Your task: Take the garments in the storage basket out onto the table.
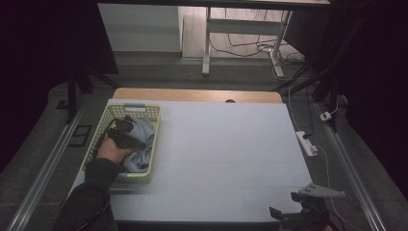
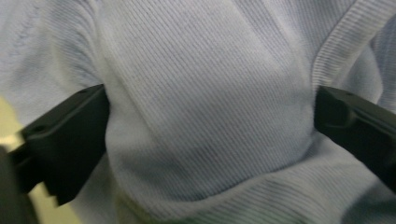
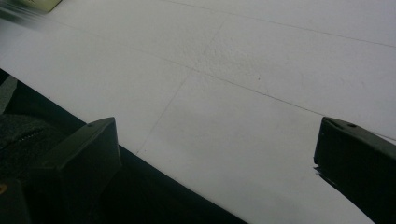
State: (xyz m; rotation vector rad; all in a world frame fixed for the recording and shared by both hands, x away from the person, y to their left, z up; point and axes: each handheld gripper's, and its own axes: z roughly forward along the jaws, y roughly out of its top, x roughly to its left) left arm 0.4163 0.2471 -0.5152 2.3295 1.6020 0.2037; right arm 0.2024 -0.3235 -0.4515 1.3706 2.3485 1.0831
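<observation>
The left gripper [image 1: 126, 136], jaws wide, presses into the blue sweater [image 2: 205, 107] in the basket [image 1: 144, 111] at nine o'clock. The right gripper [image 3: 215, 154] hangs wide over the table [image 1: 226, 144] edge at five o'clock.

Pale blue ribbed sweater [image 2: 205, 116], yellow-green lattice basket [image 1: 144, 111], white tabletop [image 1: 226, 144]

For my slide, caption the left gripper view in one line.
Open left claw pressed into a pale blue ribbed knit garment, its jaws straddling a bulge of fabric.

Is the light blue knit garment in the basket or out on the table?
In. The light blue ribbed knit garment lies bunched inside the yellow-green plastic lattice basket, with the left claw reaching into it.
</observation>
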